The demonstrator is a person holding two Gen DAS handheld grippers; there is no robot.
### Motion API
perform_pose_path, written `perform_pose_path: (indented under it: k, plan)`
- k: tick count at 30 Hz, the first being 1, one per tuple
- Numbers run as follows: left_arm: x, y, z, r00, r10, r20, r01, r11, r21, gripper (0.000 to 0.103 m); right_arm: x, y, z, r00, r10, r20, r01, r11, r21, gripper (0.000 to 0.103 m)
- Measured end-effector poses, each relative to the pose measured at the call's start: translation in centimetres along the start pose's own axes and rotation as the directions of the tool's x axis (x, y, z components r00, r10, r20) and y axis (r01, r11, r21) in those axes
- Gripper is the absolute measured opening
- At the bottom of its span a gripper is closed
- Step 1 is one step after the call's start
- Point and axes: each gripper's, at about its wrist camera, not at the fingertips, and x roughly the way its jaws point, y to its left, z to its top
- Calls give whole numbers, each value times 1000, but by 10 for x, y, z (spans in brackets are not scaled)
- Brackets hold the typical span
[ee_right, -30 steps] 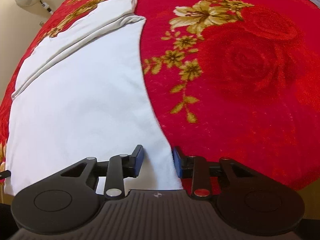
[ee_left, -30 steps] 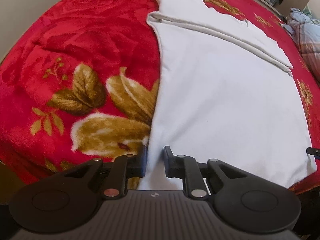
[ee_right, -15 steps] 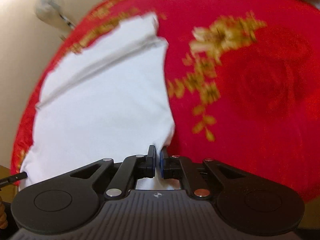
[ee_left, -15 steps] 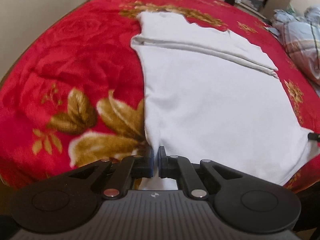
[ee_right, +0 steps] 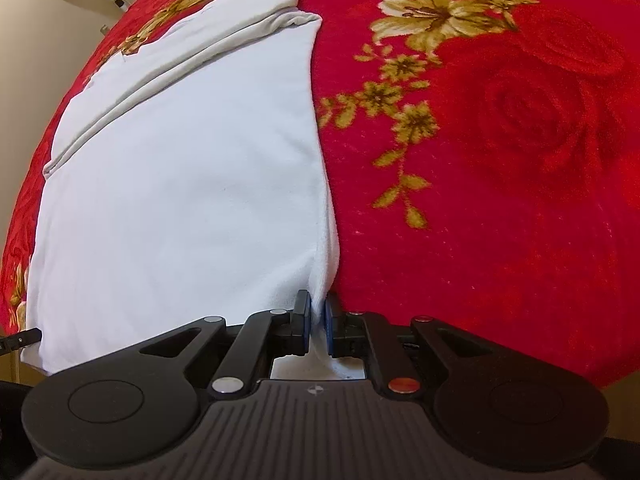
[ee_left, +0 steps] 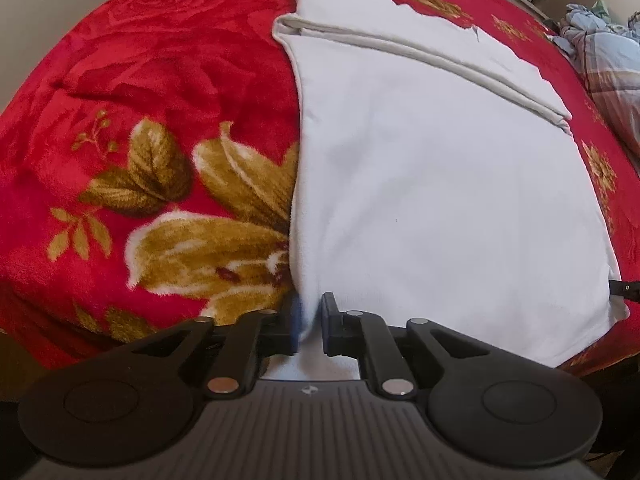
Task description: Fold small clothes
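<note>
A white, soft knit garment (ee_left: 440, 184) is seen spread flat on a bed covered by a red plush blanket with gold flowers (ee_left: 152, 128). In the left wrist view it fills the centre and right of the frame; in the right wrist view (ee_right: 180, 184) it fills the centre and left. A folded band of cloth is laid across its far end, toward the top of both frames.

The left claw (ee_left: 310, 326), at the bottom centre of its frame, is closed on the garment's near left corner, and a pinch of white cloth is seen pressed between the pads. The right claw (ee_right: 318, 326), at the bottom centre of its own frame, is likewise clamped on the near right corner, with cloth bunched between the blue-faced pads. Both sets of jaws have just been closing, with the cloth between them.

The step in hand is judged to be the grasp of the 2 near corners, made ready for a fold. The next move is thought to call for both corners to be lifted together and carried toward the far end, level with each other, so that the near edge is laid evenly over the folded band. Uneven lifting could leave the hem skewed or the cloth dragged along the blanket.
</note>
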Motion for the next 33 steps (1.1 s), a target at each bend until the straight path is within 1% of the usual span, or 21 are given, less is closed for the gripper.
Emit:
perform_pose_path:
  k: [1, 3, 6, 8, 10, 12, 14, 17, 20, 22, 23, 24, 25, 26, 27, 28, 29, 30, 31, 32, 33]
  plan:
    - [-1, 0, 1, 1000, -11, 14, 11, 1000, 4, 5, -1, 0, 1, 1000, -2, 6, 2, 1000, -2, 5]
    - [-9, -4, 2, 997, -43, 58, 42, 999, 21, 5, -6, 1, 1, 1000, 2, 31, -2, 1000, 0, 5]
    - [-26, -13, 6, 985, -82, 154, 72, 995, 67, 4, -21, 5, 5, 995, 38, 96, -37, 999, -8, 4]
    - [-39, -18, 10, 974, -104, 203, 89, 993, 83, 4, -36, 10, 8, 985, 78, 156, -73, 997, -34, 4]
    - [-60, -20, 15, 955, -147, 258, 128, 988, 89, 4, -61, 17, 11, 963, 143, 230, -130, 989, -70, 4]
    - [-84, -23, 17, 933, -181, 310, 153, 982, 113, 4, -90, 22, 15, 931, 205, 303, -184, 978, -97, 4]
    - [-110, -22, 16, 909, -211, 360, 173, 976, 135, 4, -122, 24, 18, 887, 273, 372, -245, 962, -121, 3]
    - [-148, -17, 10, 875, -261, 409, 217, 964, 150, 3, -164, 20, 17, 821, 356, 446, -324, 934, -149, 3]
    - [-189, -4, -1, 810, -362, 462, 323, 932, 165, 3, -200, 9, 3, 757, 427, 495, -392, 902, -179, 3]
    - [-210, 7, -8, 767, -416, 489, 393, 906, 155, 3, -222, 0, -9, 719, 469, 513, -437, 879, -191, 3]
    - [-216, 12, -12, 749, -437, 499, 424, 894, 147, 3, -231, -5, -14, 701, 484, 523, -453, 869, -198, 3]
    - [-218, 17, -13, 740, -447, 502, 444, 886, 134, 3, -239, -9, -19, 685, 494, 536, -463, 863, -203, 3]
    - [-217, 20, -11, 746, -447, 494, 457, 883, 109, 3, -244, -14, -22, 674, 497, 547, -474, 858, -196, 3]
    - [-214, 24, -7, 758, -442, 480, 463, 882, 82, 3, -245, -19, -23, 673, 495, 550, -481, 857, -183, 3]
    - [-204, 24, 1, 774, -435, 460, 463, 884, 57, 4, -242, -24, -19, 681, 490, 544, -489, 857, -160, 3]
    - [-194, 23, 11, 792, -421, 443, 452, 891, 39, 4, -235, -28, -12, 696, 480, 534, -488, 862, -139, 3]
    - [-182, 21, 25, 814, -399, 423, 429, 903, 25, 4, -225, -28, -5, 711, 465, 527, -475, 871, -126, 3]
    - [-166, 16, 41, 834, -377, 403, 403, 915, 21, 4, -211, -29, 8, 730, 448, 516, -458, 881, -117, 3]
    - [-151, 17, 58, 849, -365, 383, 389, 921, 15, 4, -193, -29, 25, 758, 430, 490, -433, 894, -114, 3]
    - [-134, 21, 76, 867, -355, 351, 377, 926, 5, 4, -177, -28, 41, 791, 400, 463, -395, 912, -113, 3]
    - [-113, 15, 96, 886, -341, 313, 355, 935, 16, 4, -154, -26, 63, 835, 350, 424, -343, 934, -95, 3]
